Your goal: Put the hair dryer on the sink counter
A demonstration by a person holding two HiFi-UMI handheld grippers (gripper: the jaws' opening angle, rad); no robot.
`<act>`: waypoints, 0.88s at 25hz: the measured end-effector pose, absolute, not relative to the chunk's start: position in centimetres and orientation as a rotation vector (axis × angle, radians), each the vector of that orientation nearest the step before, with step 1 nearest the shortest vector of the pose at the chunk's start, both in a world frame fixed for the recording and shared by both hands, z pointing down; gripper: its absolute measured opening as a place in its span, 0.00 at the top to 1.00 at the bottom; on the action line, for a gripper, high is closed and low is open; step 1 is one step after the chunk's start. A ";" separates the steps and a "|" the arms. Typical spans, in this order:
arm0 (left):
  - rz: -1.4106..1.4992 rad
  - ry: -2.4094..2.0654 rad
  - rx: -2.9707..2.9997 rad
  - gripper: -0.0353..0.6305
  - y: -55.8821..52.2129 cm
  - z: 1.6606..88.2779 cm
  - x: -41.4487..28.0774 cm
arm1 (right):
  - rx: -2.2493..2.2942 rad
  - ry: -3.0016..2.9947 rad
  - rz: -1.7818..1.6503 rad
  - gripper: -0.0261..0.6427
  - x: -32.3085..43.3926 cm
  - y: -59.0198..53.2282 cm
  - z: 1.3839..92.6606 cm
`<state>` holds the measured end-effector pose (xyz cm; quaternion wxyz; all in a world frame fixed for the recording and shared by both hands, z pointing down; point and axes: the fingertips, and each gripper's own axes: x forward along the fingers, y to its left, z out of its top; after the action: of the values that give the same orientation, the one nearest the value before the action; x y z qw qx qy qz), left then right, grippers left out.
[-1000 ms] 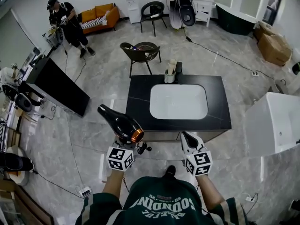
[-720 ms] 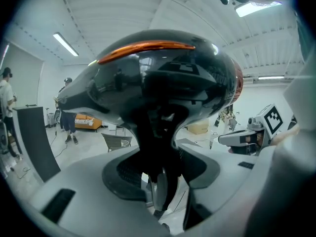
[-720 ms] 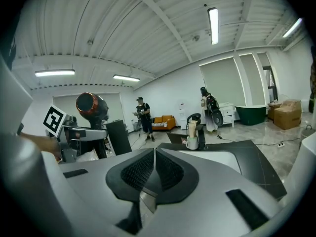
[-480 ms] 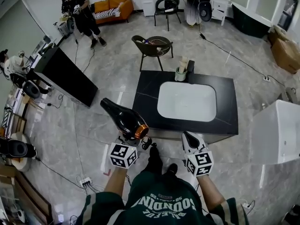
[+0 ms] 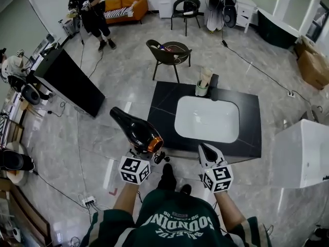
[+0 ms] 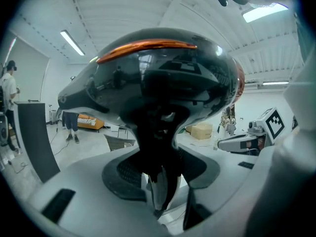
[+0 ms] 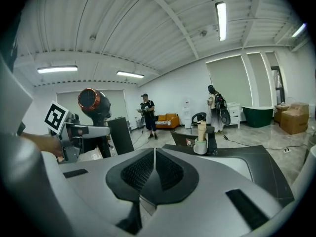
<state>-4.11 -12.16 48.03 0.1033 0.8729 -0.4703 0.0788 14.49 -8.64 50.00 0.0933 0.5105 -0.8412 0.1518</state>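
1. Off the near left corner of the sink counter [image 5: 163, 107], we hold the hair dryer [image 5: 134, 130] up in the air with our left gripper [image 5: 146, 157], above the floor.
2. Through the left gripper view we see the jaws clamped on the dryer's dark handle, while its glossy black body with a copper band fills the space above them.
3. From the head view, the nozzle points far and left and the copper-ringed rear end faces us. No part of the dryer touches the counter.
4. A small dark shape hangs just beside the handle. It may be the cord's plug, though it is too small for us to be sure.
5. Our right gripper [image 5: 204, 151] hovers at the counter's near edge, to the right of the dryer. Its jaws are pressed together with nothing between them.
6. The counter is black, with a white basin [image 5: 206, 118] set into it, and a cup [image 5: 201, 90] stands at its far edge.
7. Beyond the counter stands a dark chair [image 5: 169, 53]. Farther off to the left, a person [image 5: 88, 9] in black stands beside an orange sofa [image 5: 126, 5].
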 end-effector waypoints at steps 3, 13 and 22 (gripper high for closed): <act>0.237 -1.380 2.559 0.65 -14.0 48.5 -5.3 | 1.520 -2.497 0.438 0.89 13.2 -10.5 49.4; 0.236 -1.347 2.561 0.65 -17.8 49.5 -6.2 | 1.544 -2.468 0.431 0.89 12.5 -14.1 49.2; 0.206 -1.300 2.579 0.65 -21.7 50.0 -5.8 | 1.590 -2.439 0.404 0.89 12.3 -17.5 48.9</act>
<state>-5.75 -21.65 50.02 0.1228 0.8839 -0.4456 0.0707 12.30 -17.46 48.85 0.1011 0.5382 -0.8255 0.1367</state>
